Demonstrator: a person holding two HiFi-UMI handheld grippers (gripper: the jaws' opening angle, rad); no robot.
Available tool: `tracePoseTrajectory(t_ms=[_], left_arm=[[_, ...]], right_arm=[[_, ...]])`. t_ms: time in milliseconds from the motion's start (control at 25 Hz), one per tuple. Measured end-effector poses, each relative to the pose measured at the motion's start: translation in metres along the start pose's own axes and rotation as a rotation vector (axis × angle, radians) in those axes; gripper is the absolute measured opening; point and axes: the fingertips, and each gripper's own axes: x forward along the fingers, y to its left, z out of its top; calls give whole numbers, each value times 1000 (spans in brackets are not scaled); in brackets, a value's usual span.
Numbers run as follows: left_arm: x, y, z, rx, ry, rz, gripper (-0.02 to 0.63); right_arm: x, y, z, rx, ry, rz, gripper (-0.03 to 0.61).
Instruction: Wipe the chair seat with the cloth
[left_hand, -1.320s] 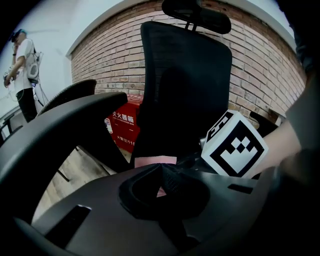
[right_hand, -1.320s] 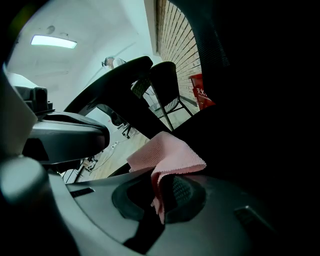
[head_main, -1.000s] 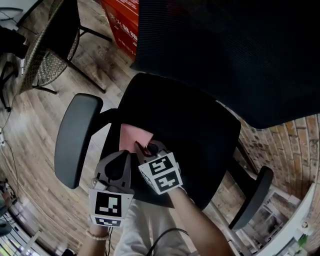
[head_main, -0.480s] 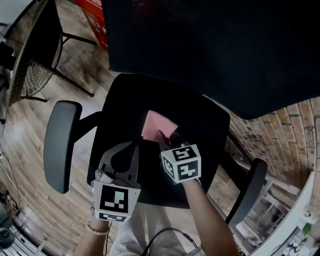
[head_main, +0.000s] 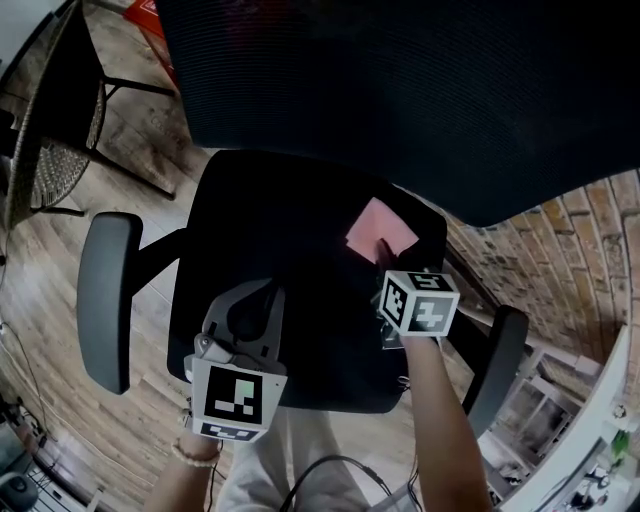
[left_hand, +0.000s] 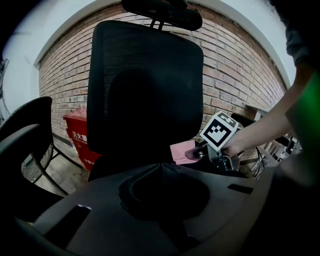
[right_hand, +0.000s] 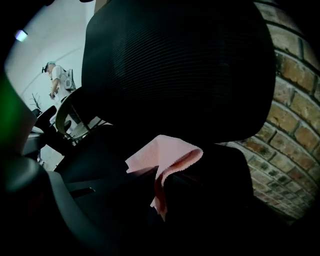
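A black office chair fills the head view; its seat (head_main: 280, 260) lies below the tall mesh backrest (head_main: 400, 90). A pink cloth (head_main: 380, 232) rests on the seat's far right corner, pinched by my right gripper (head_main: 388, 254), which is shut on it. In the right gripper view the cloth (right_hand: 165, 160) folds over the dark jaws. The left gripper view shows the cloth (left_hand: 181, 152) beside the right gripper's marker cube (left_hand: 220, 131). My left gripper (head_main: 250, 318) hovers over the seat's front left, holding nothing; its jaw tips are too dark to read.
The chair's left armrest (head_main: 105, 300) and right armrest (head_main: 495, 370) flank the seat. A red box (left_hand: 79, 136) and a second dark chair (head_main: 50, 130) stand on the wooden floor to the left. A brick wall (right_hand: 285, 120) runs behind.
My right gripper has dragged the pink cloth across the seat from the front left to the far right corner. The left gripper has stayed about where it was.
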Motion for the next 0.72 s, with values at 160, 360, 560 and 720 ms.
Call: tracePoseTrajectory(t_ms=[160, 360, 560, 720], left_arm=[[-1, -1, 3, 2, 1, -5, 18], [-2, 5, 4, -4, -8, 1, 18], [-10, 12, -1, -13, -2, 17, 18], [-22, 18, -11, -28, 4, 31, 18]], right_arm=[[-13, -33, 3, 43, 2, -86, 51], [-18, -44, 2, 69, 1, -114, 51], [-14, -21, -9, 44, 4, -54, 51], [-14, 17, -22, 1, 29, -4, 51]])
